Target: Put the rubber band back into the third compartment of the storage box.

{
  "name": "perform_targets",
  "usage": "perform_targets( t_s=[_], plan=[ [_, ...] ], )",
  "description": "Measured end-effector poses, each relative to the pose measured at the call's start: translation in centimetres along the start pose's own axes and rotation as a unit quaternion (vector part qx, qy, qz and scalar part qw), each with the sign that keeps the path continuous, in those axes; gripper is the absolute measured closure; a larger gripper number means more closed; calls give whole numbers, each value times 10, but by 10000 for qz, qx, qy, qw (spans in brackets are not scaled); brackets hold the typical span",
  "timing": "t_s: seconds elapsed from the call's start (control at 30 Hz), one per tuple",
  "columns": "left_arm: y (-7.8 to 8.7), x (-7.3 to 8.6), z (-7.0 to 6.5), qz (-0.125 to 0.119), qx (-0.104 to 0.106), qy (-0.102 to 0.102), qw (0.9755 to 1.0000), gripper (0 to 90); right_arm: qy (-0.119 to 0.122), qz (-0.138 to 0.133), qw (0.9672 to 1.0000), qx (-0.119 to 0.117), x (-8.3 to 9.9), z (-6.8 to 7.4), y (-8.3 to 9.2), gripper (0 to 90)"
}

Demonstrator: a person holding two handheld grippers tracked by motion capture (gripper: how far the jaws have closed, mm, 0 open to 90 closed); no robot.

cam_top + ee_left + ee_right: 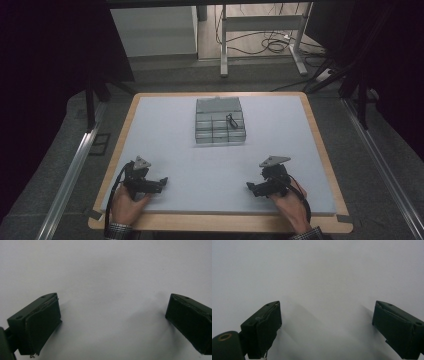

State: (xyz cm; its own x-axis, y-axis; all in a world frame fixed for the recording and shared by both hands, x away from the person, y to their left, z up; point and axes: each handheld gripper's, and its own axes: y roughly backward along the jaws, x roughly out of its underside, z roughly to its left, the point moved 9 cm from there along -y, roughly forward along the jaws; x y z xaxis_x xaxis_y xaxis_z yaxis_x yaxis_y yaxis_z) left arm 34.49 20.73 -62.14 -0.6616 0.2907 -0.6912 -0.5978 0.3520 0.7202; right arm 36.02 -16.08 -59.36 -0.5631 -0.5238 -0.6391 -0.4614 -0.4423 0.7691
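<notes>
A clear plastic compartment box (220, 121) sits on the white mat (220, 160) toward the far middle, with a small dark item (232, 120) in one right-hand compartment. My left gripper (161, 183) rests near the front left of the mat, held by a hand, pointing right. My right gripper (251, 188) rests near the front right, pointing left. In the left gripper view the gripper (112, 315) is open with bare mat between its jaws. In the right gripper view the gripper (325, 322) is also open over bare mat.
The mat lies on a wooden board (320, 145) with dark cloth around it. Metal rails (75, 165) run along both sides. A desk frame with cables (270, 40) stands beyond the far edge.
</notes>
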Motion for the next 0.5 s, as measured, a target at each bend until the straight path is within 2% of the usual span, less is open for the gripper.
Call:
perform_targets(
  t_s=[0.5],
  plan=[
    [0, 0, 0, -1, -1, 0, 10000, 0, -147, -105, 9996, 231, 24, -12, 21, 88]
  ],
)
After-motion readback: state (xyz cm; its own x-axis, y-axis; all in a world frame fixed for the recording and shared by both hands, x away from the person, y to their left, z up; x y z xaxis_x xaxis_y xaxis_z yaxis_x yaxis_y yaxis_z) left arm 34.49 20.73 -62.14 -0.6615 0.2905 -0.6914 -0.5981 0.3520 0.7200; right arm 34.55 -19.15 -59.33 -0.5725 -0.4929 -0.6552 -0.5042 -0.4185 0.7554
